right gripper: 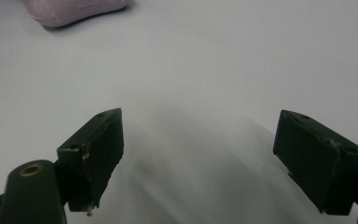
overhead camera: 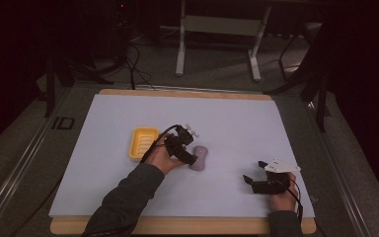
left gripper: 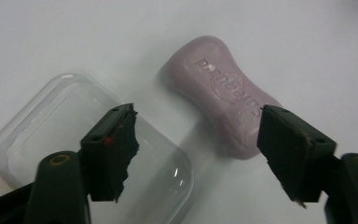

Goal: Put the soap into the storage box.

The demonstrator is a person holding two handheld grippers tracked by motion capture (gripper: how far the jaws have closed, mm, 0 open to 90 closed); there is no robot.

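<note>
Now, from the high view, we see the pale-topped bench [overhead camera: 128,197] with a purple soap bar [overhead camera: 199,158] near its middle. A yellow soap dish [overhead camera: 143,143] sits to the soap's left, and the left hand-held gripper [overhead camera: 191,155] hangs between them, just beside the soap. The right hand-held gripper [overhead camera: 255,173] rests well off to the soap's right, jaws spread. In the left gripper view, we find the left hand-held gripper [left gripper: 198,144] spread wide, one jaw over a clear plastic lid [left gripper: 42,126], the other at the soap bar's [left gripper: 223,93] near end. In the right gripper view, the right hand-held gripper [right gripper: 198,149] is parted over bare surface, the soap bar [right gripper: 70,10] far ahead.
</note>
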